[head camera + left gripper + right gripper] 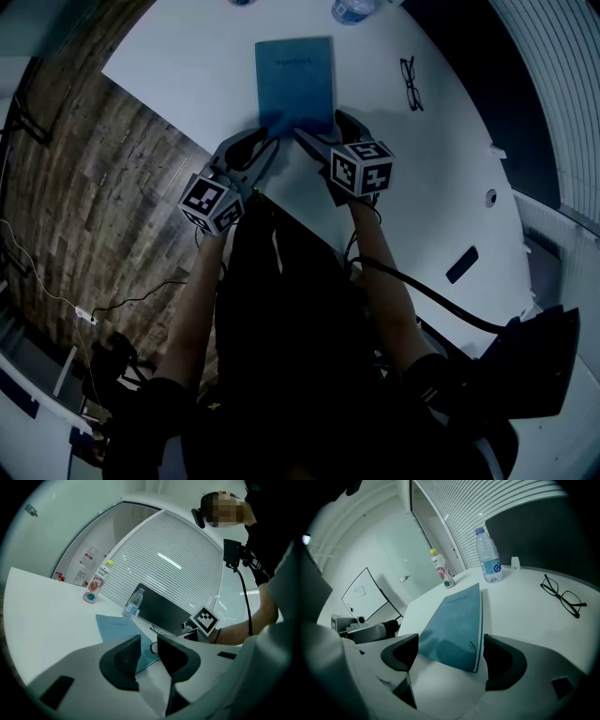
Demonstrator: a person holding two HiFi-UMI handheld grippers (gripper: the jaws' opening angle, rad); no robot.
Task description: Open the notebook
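A closed blue notebook [295, 82] lies flat on the white table [187, 66]. My right gripper [328, 129] stands wide open at the notebook's near edge. In the right gripper view its jaws flank the near end of the notebook [454, 625] without touching it, and the gripper [452, 658] holds nothing. My left gripper [255, 145] hovers by the near left corner. In the left gripper view the gripper [149, 651] shows a narrow gap between its jaws. The corner of the notebook [117, 626] lies just beyond them, not gripped.
A pair of glasses [411, 82] lies to the right of the notebook. A water bottle [488, 557] and a drink bottle [440, 569] stand at the table's far side. A small black object [461, 265] lies near the right edge. The table's near edge [159, 117] drops to wooden floor.
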